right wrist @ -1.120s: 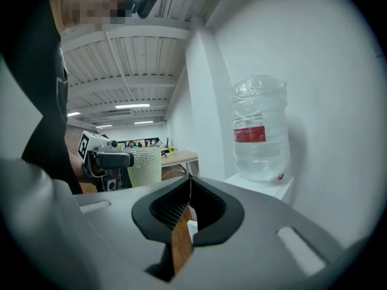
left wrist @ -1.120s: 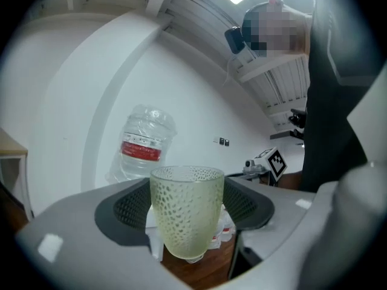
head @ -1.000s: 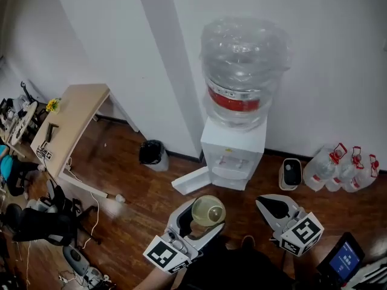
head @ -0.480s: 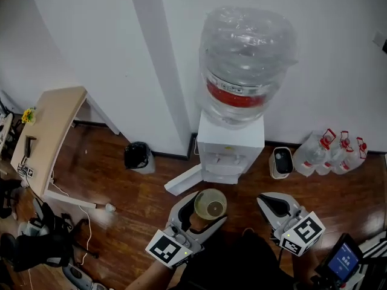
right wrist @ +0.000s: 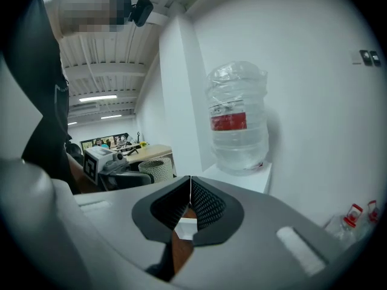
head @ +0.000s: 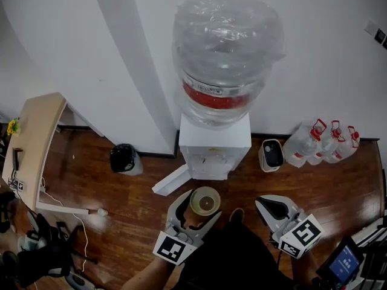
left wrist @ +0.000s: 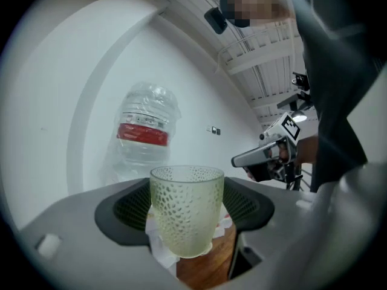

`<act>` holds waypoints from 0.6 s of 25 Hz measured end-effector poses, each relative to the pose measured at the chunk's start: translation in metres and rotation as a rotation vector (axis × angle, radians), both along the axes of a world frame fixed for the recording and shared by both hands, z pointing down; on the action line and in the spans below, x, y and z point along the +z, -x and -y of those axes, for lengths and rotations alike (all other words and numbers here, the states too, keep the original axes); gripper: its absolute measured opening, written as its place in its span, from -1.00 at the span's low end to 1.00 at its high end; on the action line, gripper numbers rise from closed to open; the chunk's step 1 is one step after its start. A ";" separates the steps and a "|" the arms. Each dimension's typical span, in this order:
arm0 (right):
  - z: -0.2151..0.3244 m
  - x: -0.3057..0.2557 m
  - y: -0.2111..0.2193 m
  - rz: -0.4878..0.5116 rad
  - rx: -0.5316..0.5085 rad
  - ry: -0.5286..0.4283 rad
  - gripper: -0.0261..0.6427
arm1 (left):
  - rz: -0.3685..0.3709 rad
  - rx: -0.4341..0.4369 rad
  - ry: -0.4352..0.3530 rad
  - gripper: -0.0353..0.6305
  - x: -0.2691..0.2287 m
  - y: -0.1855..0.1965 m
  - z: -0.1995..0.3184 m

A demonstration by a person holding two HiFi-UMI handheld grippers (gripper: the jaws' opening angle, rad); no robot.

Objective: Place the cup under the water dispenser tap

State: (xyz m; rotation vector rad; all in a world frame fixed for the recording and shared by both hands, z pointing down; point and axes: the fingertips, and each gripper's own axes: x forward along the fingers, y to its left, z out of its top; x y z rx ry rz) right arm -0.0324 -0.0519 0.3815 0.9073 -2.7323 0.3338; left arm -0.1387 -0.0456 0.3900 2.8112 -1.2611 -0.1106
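Wooden floor (head: pixel 139 198) runs under everything. Nearest, the right tool (right wrist: pixel 190 199) is empty, jaws pressed together. Beside it the left tool (head: pixel 197 209) grips the dimpled cup (left wrist: pixel 186 207) upright by its sides, in the air short of the water dispenser (head: pixel 214 144), which stands at the floor's far edge against the wall (head: pixel 72 53). Its taps (head: pixel 213 159) sit in a recess (barely visible from above), so a misjudged approach could knock the rim on the front and lever the cup from the pads (left wrist: pixel 130 207).
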 end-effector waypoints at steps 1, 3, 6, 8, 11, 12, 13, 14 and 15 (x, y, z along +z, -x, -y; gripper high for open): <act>0.004 0.002 -0.005 0.000 -0.002 0.006 -0.91 | -0.002 -0.027 0.007 -0.12 0.008 -0.003 0.005; 0.015 0.005 -0.017 0.000 -0.014 0.015 -0.91 | 0.032 -0.046 0.040 -0.12 0.030 -0.012 0.019; 0.035 0.008 -0.033 -0.002 -0.029 0.030 -0.91 | 0.115 -0.036 0.091 -0.12 0.072 -0.029 0.043; 0.049 0.010 -0.043 -0.010 -0.040 0.034 -0.91 | 0.159 -0.026 0.143 -0.12 0.103 -0.035 0.055; 0.064 0.021 -0.056 -0.039 -0.072 0.044 -0.91 | 0.186 -0.028 0.227 -0.12 0.150 -0.040 0.068; 0.069 0.026 -0.061 -0.046 -0.080 0.052 -0.91 | 0.197 -0.031 0.253 -0.12 0.167 -0.041 0.074; 0.072 0.033 -0.065 -0.053 -0.086 0.064 -0.91 | 0.215 -0.035 0.276 -0.12 0.184 -0.042 0.080; 0.074 0.039 -0.068 -0.063 -0.092 0.077 -0.91 | 0.234 -0.038 0.300 -0.12 0.202 -0.044 0.086; 0.075 0.046 -0.070 -0.073 -0.097 0.091 -0.91 | 0.250 -0.042 0.327 -0.12 0.219 -0.044 0.092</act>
